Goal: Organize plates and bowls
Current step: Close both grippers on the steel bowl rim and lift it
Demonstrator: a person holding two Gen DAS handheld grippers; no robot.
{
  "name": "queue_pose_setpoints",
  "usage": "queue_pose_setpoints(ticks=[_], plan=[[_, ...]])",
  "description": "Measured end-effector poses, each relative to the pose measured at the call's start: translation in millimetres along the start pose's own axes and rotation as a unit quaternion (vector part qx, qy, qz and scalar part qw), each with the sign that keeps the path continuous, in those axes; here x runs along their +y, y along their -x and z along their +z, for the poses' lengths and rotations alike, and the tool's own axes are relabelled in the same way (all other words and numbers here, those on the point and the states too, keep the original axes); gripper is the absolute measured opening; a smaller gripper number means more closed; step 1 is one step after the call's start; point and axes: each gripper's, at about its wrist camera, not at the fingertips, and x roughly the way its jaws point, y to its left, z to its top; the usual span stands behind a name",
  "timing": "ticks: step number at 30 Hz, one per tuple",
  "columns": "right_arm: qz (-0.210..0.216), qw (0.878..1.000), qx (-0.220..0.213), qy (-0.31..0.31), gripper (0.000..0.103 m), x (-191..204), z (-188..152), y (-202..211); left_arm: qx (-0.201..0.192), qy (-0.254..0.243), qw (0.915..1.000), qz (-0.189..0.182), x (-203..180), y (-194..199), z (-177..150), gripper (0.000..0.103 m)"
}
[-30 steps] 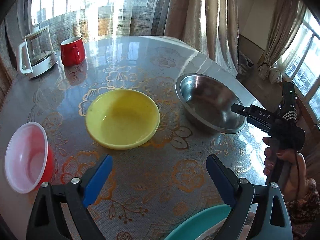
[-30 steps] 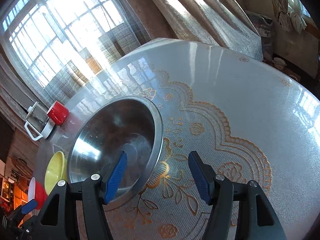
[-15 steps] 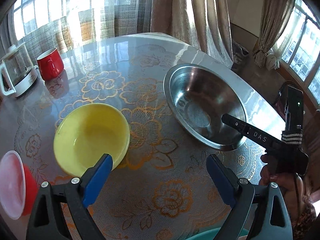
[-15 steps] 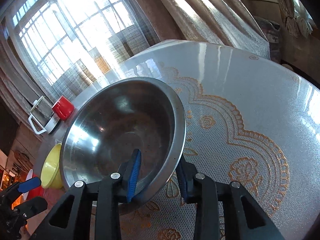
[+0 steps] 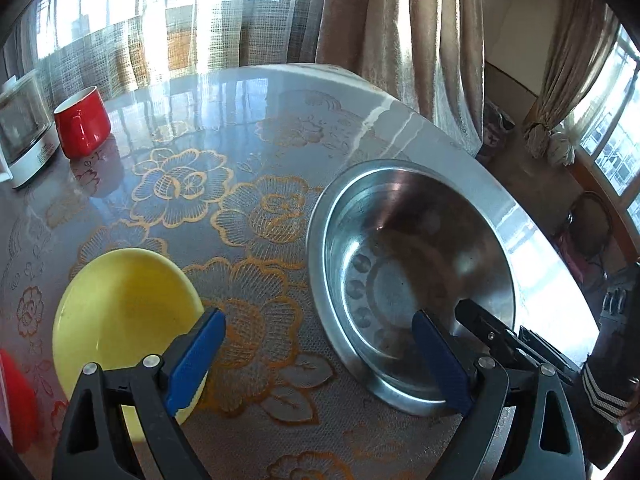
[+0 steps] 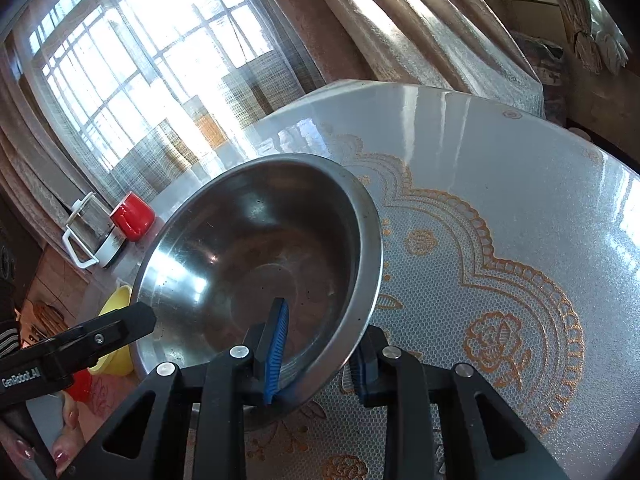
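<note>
A large steel bowl (image 5: 408,264) sits at the right of the round table; in the right wrist view it (image 6: 256,264) fills the middle, tilted. My right gripper (image 6: 320,356) is shut on the steel bowl's near rim, one blue pad inside, one outside; it shows in the left wrist view (image 5: 508,340) too. My left gripper (image 5: 320,360) is open and empty, low over the table between the steel bowl and a yellow bowl (image 5: 124,320). The yellow bowl also shows in the right wrist view (image 6: 116,304).
A red mug (image 5: 82,120) and a glass kettle (image 5: 22,136) stand at the far left of the table (image 5: 240,128). A red bowl (image 5: 16,404) lies at the left edge. Curtains and windows surround the table. The table's edge runs close behind the steel bowl.
My right gripper has closed on the steel bowl's rim and the bowl has tipped up. My left gripper has moved forward and right, toward the steel bowl.
</note>
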Motion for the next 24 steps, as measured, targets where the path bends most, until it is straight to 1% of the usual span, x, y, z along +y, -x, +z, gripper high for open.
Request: queue_pose_setpoints(ticks=[2, 3, 4, 6, 8, 10, 12, 13, 14, 15, 16, 20, 24], plan=[[0.001, 1.0, 0.002, -0.001, 0.028, -0.6, 0.2, -0.7, 0.008, -0.006, 0.9999, -0.001, -2.9, -8.8, 1.7, 0.093], [0.003, 1.0, 0.004, -0.002, 0.028, -1.3, 0.7, -1.8, 0.008, -0.009, 0.9999, 0.003, -4.6, -11.9, 2.3, 0.091], [0.006, 1.0, 0.007, -0.005, 0.028, -2.4, 1.2, -2.7, 0.007, -0.011, 0.9999, 0.004, -5.8, -14.3, 1.9, 0.086], [0.009, 1.0, 0.014, -0.012, 0.028, -5.1, 1.6, -5.1, 0.007, -0.023, 0.9997, 0.0, -9.8, -19.3, 2.5, 0.081], [0.012, 1.0, 0.016, -0.019, 0.027, -7.8, 1.4, -6.1, 0.009, -0.034, 0.9994, 0.004, -13.1, -24.4, 2.2, 0.069], [0.015, 1.0, 0.016, -0.02, 0.026, -7.6, 0.3, -5.7, 0.018, -0.042, 0.9989, 0.007, -15.6, -30.4, 1.1, 0.039], [0.01, 1.0, 0.017, -0.014, 0.025, -5.1, 0.0, -5.9, 0.028, -0.051, 0.9982, 0.016, -18.6, -35.2, -2.3, 0.028], [0.006, 1.0, 0.016, -0.01, 0.025, -3.5, 0.2, -5.9, 0.027, -0.057, 0.9978, 0.017, -19.1, -35.2, -4.8, 0.024], [0.003, 1.0, 0.016, -0.006, 0.025, -2.0, 0.0, -5.5, 0.028, -0.065, 0.9973, 0.021, -20.8, -34.6, -6.5, 0.023], [0.001, 1.0, 0.015, -0.003, 0.025, -0.5, -0.3, -4.8, 0.027, -0.067, 0.997, 0.026, -20.9, -33.1, -7.5, 0.019], [-0.002, 1.0, 0.014, -0.001, 0.024, -0.4, -0.1, -4.5, 0.024, -0.069, 0.9969, 0.029, -20.6, -31.1, -7.6, 0.018], [-0.001, 1.0, 0.015, -0.009, 0.02, -3.2, -1.2, -3.6, 0.021, -0.08, 0.9962, 0.025, -20.2, -21.0, -9.6, 0.018], [0.0, 1.0, 0.017, -0.016, 0.017, -4.6, -6.9, 0.7, 0.018, -0.1, 0.9942, 0.034, -23.0, -10.6, -15.4, 0.018]])
